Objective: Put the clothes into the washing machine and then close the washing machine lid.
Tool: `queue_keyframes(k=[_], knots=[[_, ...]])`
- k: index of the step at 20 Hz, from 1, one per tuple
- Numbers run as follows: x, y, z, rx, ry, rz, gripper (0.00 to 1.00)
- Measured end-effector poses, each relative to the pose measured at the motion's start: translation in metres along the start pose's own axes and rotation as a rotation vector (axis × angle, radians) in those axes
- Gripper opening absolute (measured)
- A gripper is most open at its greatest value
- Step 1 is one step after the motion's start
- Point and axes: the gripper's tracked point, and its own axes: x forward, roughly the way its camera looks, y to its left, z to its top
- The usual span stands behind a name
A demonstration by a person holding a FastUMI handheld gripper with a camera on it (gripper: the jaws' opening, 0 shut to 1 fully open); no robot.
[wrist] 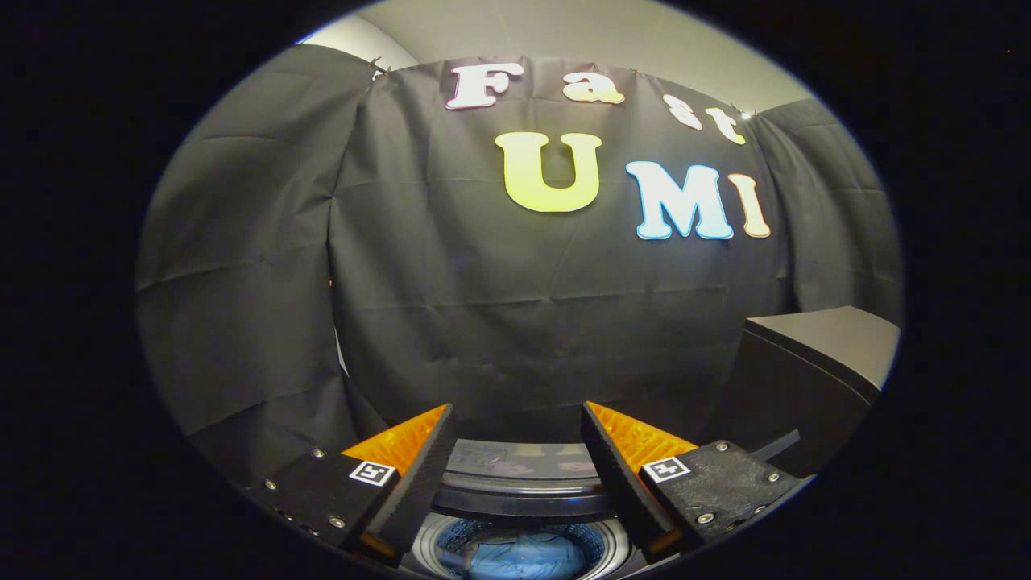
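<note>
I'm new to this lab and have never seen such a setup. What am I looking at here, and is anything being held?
This is a fisheye camera riding on hand-held tongs, looking forward along the two fingers. They stand apart and hold nothing. Between and below them is a top-loading washing machine with its lid up; the raised lid shows just beyond the fingers. Inside the drum lies blue clothing. A dark box-like object stands beside the machine, and black cloth forms the booth's wall behind.
</note>
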Motion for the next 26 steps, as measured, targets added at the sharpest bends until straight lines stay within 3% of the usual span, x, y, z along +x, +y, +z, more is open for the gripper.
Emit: queue_keyframes(k=[6, 10, 17, 26], knots=[[-0.017, 0.005, -0.056, 0.018, 0.092, 0.029, 0.96], [-0.028, 0.011, -0.067, 0.012, 0.115, 0.041, 0.96], [-0.06, -0.006, -0.03, 0.027, 0.063, 0.041, 0.96], [-0.146, -0.07, 0.03, -0.009, -0.045, 0.062, 0.96]])
